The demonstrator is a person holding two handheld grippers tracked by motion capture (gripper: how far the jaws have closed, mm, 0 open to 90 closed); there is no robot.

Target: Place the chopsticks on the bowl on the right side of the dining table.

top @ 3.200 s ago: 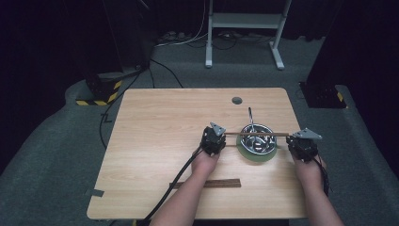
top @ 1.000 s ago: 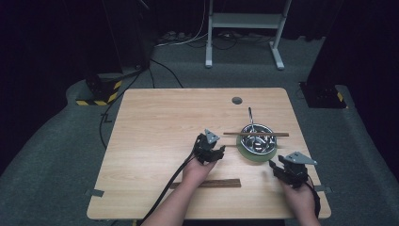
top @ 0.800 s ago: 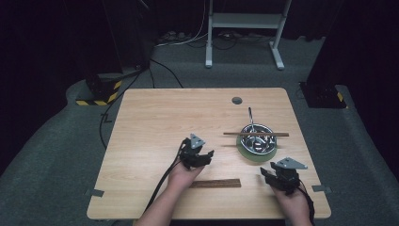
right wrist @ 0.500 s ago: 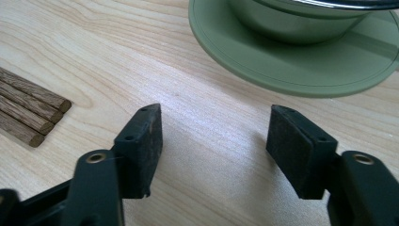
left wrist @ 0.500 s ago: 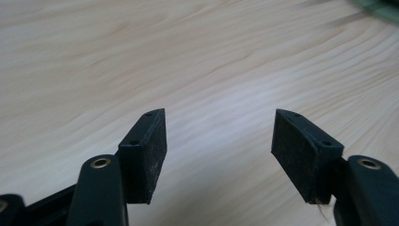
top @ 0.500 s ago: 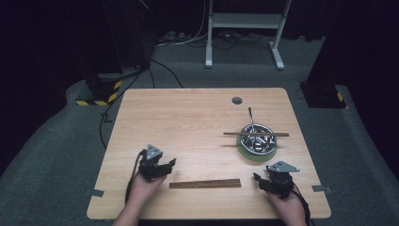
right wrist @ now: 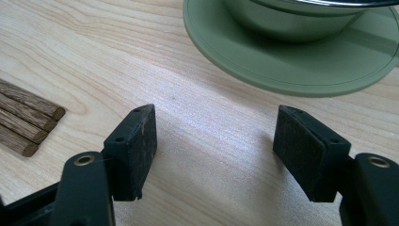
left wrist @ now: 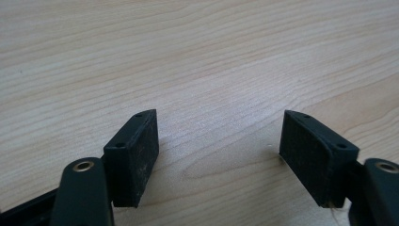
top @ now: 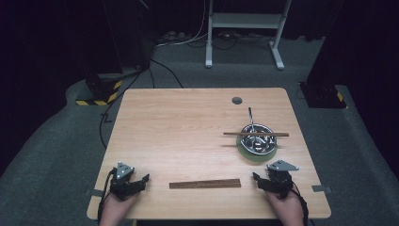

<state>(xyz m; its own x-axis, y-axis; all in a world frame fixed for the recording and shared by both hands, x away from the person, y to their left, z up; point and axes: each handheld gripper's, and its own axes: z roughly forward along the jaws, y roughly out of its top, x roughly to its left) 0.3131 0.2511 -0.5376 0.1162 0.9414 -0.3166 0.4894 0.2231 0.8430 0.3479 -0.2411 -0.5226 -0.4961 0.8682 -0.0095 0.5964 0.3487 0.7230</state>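
Both grippers, left (top: pixel 141 179) and right (top: pixel 256 179), were parked at the desk's (top: pixel 188 122) near edge, jaws just spread, nothing gripped. Sticks (top: pixel 205 183) probably to be grabbed next.

I see a light wooden table (top: pixel 179 122) on grey carpet (top: pixel 56 155). Beyond the table stands a white frame (top: pixel 244 21); cables (top: pixel 188 40) lie beside it. Surroundings beyond are dark.

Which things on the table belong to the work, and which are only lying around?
Work: wooden stick across the metal bowl, green plate, bundle of sticks.
Lying around: utensil handle in the bowl, table hole, floor cables.
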